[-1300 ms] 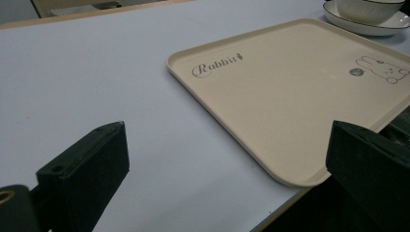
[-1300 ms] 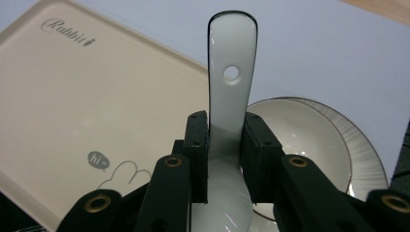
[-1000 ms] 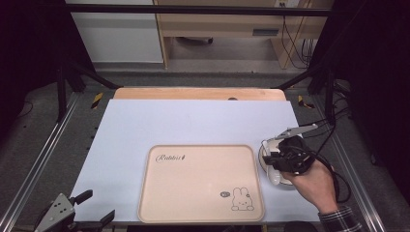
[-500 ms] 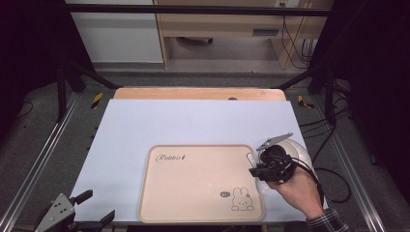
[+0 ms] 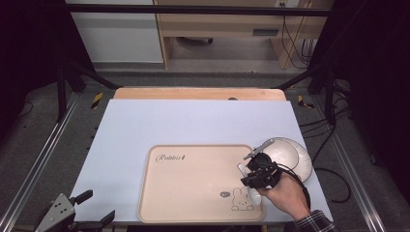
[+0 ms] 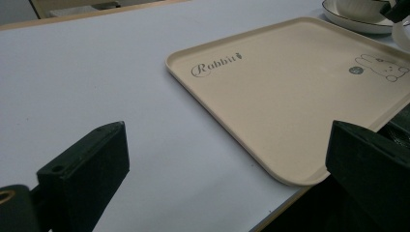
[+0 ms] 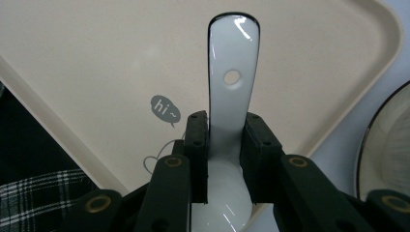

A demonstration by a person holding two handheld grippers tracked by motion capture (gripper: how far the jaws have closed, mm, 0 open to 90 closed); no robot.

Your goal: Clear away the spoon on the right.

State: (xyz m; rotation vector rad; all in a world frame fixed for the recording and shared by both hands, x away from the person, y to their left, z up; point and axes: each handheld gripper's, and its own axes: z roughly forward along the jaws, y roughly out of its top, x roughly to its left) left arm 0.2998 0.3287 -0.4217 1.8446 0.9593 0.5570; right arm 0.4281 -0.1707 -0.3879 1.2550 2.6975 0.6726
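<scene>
The right gripper (image 7: 225, 159) is clamping a white spoon (image 7: 231, 92) by its handle, holding it over the tray's (image 5: 193, 203) right part, beside a bowl (image 5: 290, 152). No spoon is lying on the tray yet. The left gripper (image 6: 222, 169) is resting wide open, empty, near the table's front-left corner. Since a second ago, the right hand has been carrying the spoon leftward over the tray.
</scene>
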